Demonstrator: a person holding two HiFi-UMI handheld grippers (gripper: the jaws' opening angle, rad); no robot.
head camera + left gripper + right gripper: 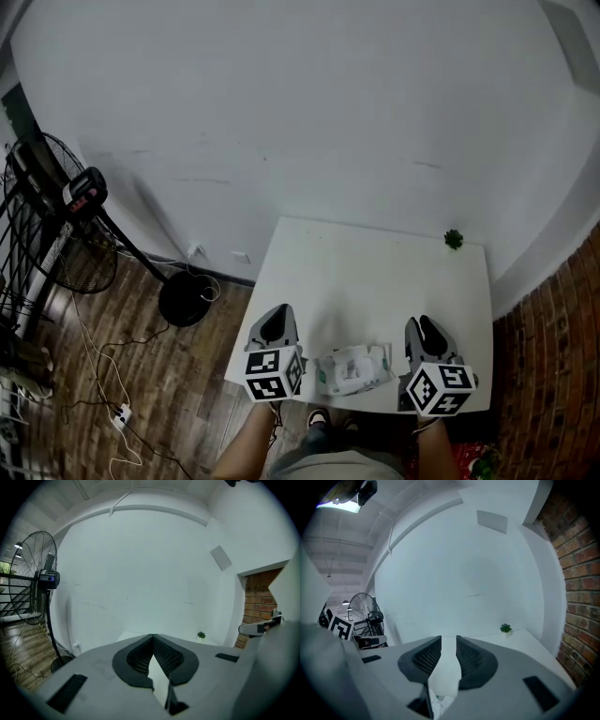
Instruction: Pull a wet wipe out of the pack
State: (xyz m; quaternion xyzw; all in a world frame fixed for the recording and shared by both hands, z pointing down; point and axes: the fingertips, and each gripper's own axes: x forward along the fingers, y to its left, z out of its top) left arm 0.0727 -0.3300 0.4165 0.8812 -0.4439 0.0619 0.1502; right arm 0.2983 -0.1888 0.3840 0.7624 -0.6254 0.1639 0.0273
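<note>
The wet wipe pack (352, 368), white with green print and a lid on top, lies near the front edge of the white table (375, 272). It sits between my two grippers, and neither touches it. My left gripper (276, 317) hovers just left of it; in the left gripper view its fingertips (153, 636) meet, shut on nothing. My right gripper (425, 325) hovers just right of the pack, open by a narrow gap (448, 640) with nothing in it. A white and green scrap of the pack (436, 704) shows low under the right jaws.
A small green plant (454, 239) stands at the table's far right corner. A standing fan (58, 217) with its round base (186, 298) and floor cables (112, 375) is on the wooden floor at the left. A white wall lies behind, and a brick wall (562, 319) is on the right.
</note>
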